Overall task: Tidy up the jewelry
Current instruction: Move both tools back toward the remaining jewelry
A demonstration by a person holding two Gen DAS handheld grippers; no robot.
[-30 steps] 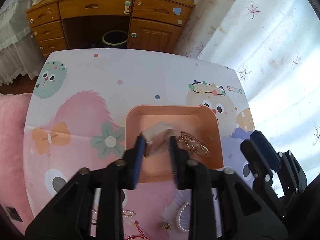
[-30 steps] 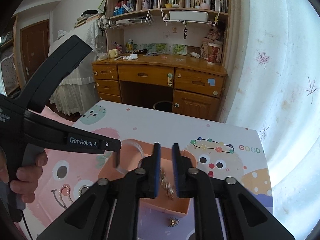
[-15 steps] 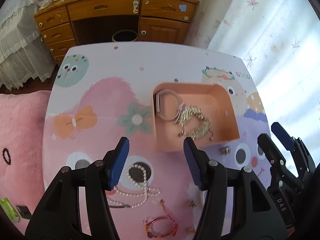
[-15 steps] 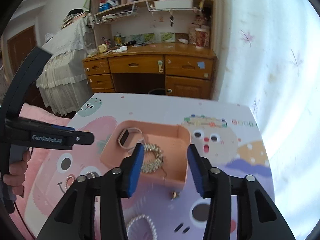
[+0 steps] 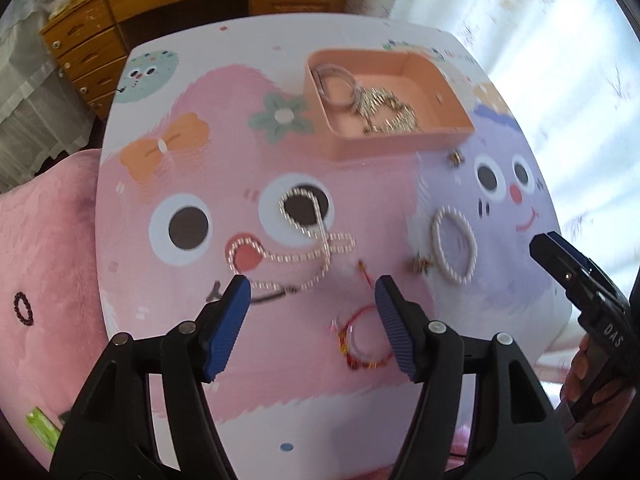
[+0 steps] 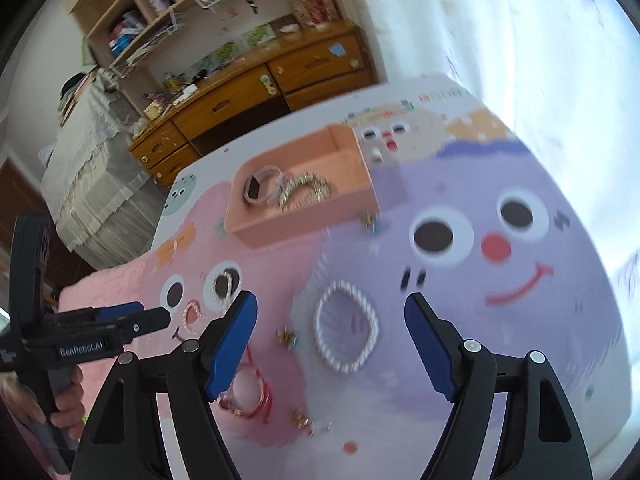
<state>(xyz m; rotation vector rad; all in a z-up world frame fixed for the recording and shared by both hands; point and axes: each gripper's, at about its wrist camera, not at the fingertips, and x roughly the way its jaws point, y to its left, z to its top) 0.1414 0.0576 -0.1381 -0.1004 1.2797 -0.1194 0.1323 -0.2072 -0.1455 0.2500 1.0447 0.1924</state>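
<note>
While both claws gape empty, a cartoon-print table fronts a wooden desk.

A peach tray sat on the far side of the mat, holding a gold chain and a watch — tangled together. Loose on the mat lay a long pearl necklace, a pearl bracelet in a ring, a red cord bracelet, and small earrings — scattered apart.

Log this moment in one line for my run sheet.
left tool: open, empty | right tool: open, above pearl bracelet | tray: holds gold chain
</note>
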